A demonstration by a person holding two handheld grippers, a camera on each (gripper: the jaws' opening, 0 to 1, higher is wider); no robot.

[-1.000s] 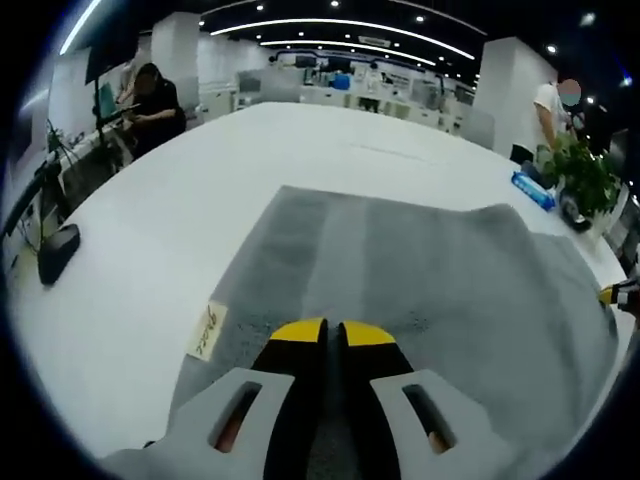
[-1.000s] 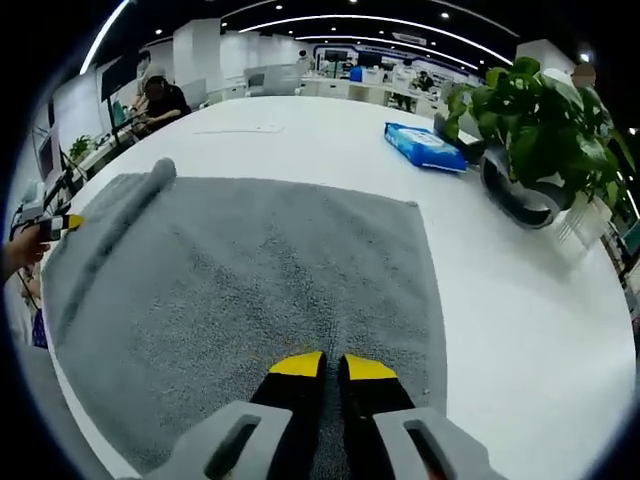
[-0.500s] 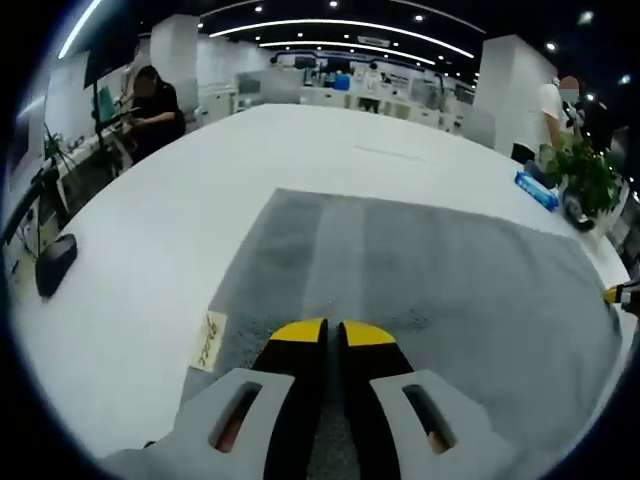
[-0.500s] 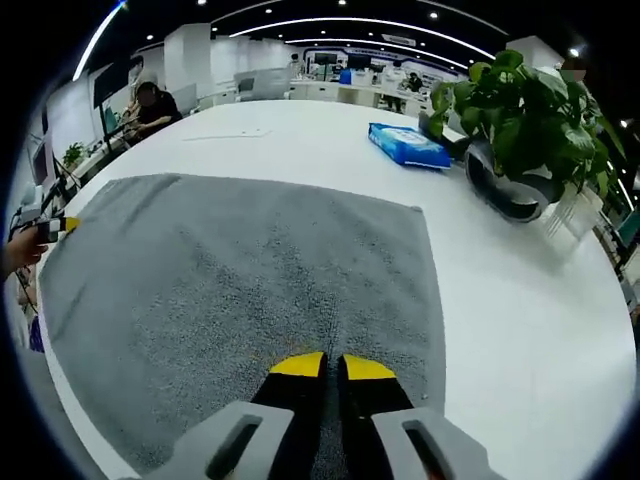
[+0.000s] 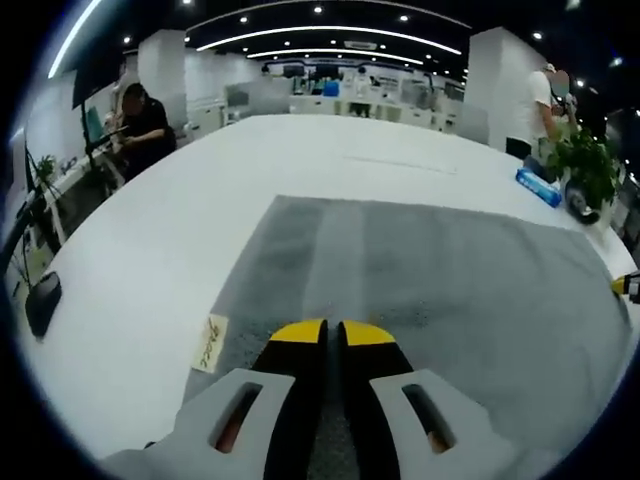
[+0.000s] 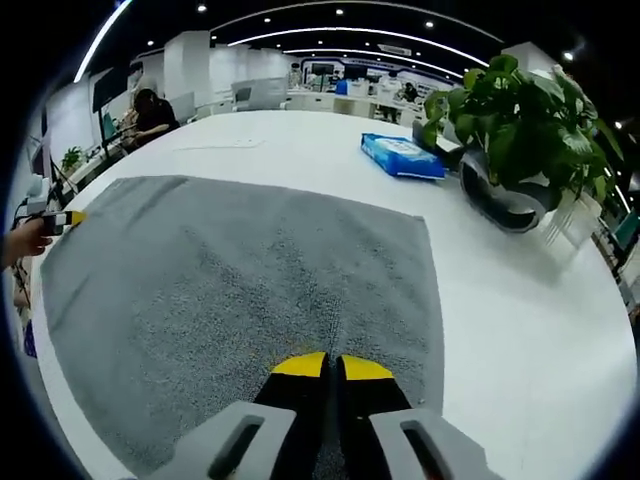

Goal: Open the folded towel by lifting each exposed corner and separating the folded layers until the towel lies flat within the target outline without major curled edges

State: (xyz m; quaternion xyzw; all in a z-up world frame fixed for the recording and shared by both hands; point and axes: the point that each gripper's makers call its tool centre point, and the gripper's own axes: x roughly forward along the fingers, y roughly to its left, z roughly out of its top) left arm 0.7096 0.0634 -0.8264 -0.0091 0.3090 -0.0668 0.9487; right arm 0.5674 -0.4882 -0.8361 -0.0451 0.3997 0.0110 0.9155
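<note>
Towel: the grey towel [image 5: 420,270] lies spread out on the white worktop [image 5: 150,250]. It looks open and nearly flat. In the right gripper view the towel [image 6: 230,270] runs from 9 o'clock across to about 3 o'clock.

Left gripper: the left gripper [image 5: 332,335] has its jaws clenched on the near edge of the towel, at 6 o'clock in the left gripper view. A small paper tag [image 5: 208,343] sits on the towel edge just beside it, toward 8 o'clock.

Right gripper: the right gripper [image 6: 332,367] also has its jaws pinched tight on the near towel edge, at 6 o'clock in the right gripper view.

Target outline: I cannot see any outline on the worktop, so I cannot tell if the towel is inside it.

Risk, pulling: both grippers hold the same edge. If one pulls harder, the towel could slide crooked or bunch up.

Risk, letting go: if the jaws open while lifted, the near edge could flop and curl over.

Risk, far corners: the far edge at 12 o'clock looks flat, but a quick tug could flip a corner back.

Risk, things nearby: a blue pack [image 6: 402,157] and a potted plant [image 6: 515,130] stand near the towel at 1 to 2 o'clock. A big sideways drag could bump them.
</note>
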